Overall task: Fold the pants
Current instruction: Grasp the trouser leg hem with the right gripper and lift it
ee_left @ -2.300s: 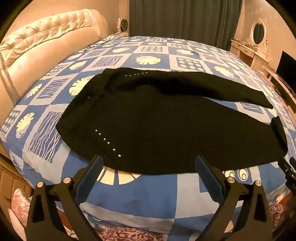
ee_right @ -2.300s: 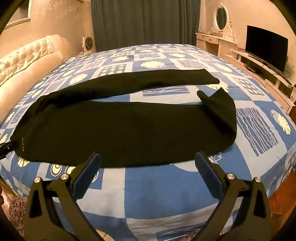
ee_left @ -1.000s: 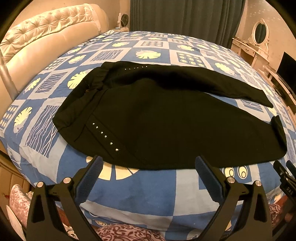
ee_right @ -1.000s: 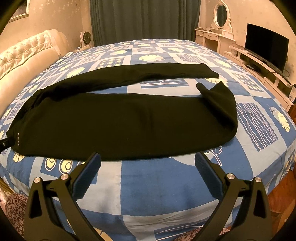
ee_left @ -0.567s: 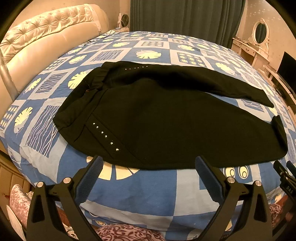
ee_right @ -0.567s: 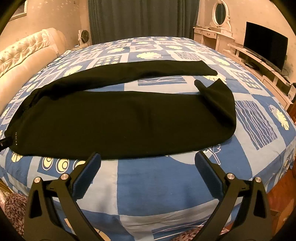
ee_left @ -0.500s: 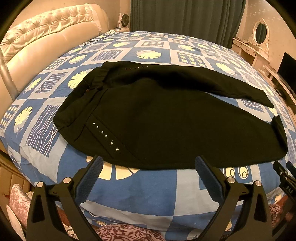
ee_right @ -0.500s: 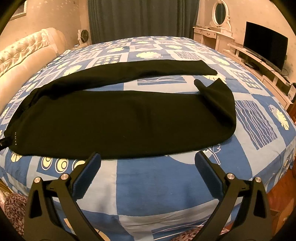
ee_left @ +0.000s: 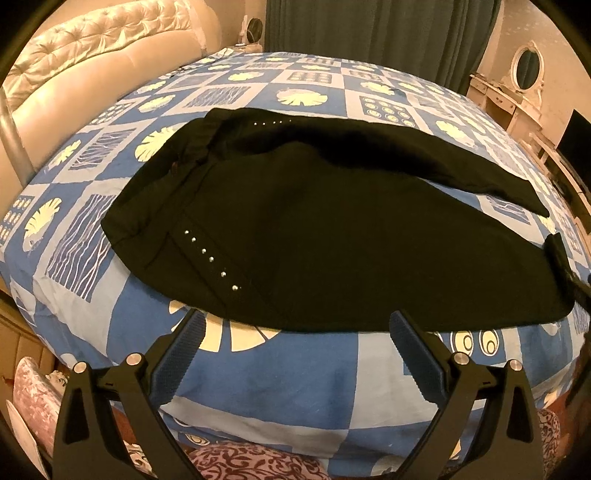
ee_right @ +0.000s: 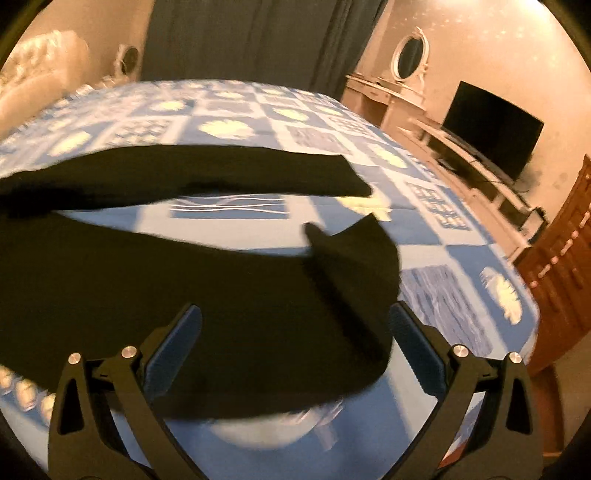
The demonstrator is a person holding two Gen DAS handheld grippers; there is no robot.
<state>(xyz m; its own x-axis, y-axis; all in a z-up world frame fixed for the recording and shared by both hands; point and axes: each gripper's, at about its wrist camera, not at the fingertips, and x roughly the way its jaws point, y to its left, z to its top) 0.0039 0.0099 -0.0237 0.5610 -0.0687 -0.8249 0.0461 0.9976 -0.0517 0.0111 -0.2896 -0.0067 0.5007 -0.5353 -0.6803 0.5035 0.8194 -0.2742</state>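
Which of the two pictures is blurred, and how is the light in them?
Left wrist view: sharp, warm dim light, fisheye bending the bed; studs on the pants glint. Right wrist view: motion-blurred; pants edges and bed pattern smeared, same warm light.

- The pants (ee_left: 332, 229) are plain black, with a row of small silver studs (ee_left: 210, 254) near the waist.
- The bedspread (ee_left: 295, 373) is a check of blue and pale squares with cream leaf, wavy-line and ring prints.
- The headboard (ee_left: 92, 48) on the left is cream and tufted.
- The far curtain (ee_left: 369, 33) is dark teal.
- The gripper fingers (ee_left: 177, 354) are black with dark blue pads.
- The television (ee_right: 491, 129) on the right is black.
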